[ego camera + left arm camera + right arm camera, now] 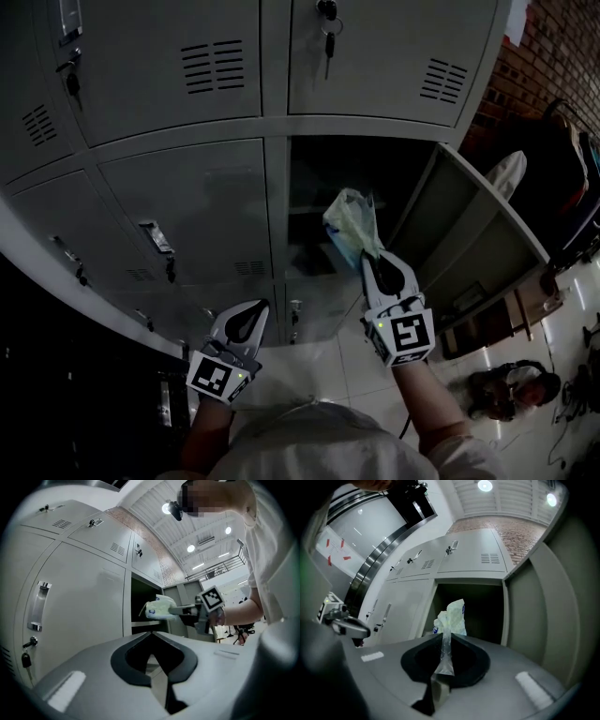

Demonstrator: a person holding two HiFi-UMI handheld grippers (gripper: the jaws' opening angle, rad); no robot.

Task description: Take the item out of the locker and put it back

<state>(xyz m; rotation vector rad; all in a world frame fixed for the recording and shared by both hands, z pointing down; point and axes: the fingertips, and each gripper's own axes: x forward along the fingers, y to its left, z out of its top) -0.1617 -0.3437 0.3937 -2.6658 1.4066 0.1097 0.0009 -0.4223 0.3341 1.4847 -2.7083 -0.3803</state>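
Jaws on bag (352, 221), right forearm (427, 403) outstretched

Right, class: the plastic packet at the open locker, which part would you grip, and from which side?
Probably the thin, flattened tail of the plastic packet, approached from the front, away from the locker. Its body is puffy and crumpled, while the tail pinches flat; the right tongs are shut on it that way.
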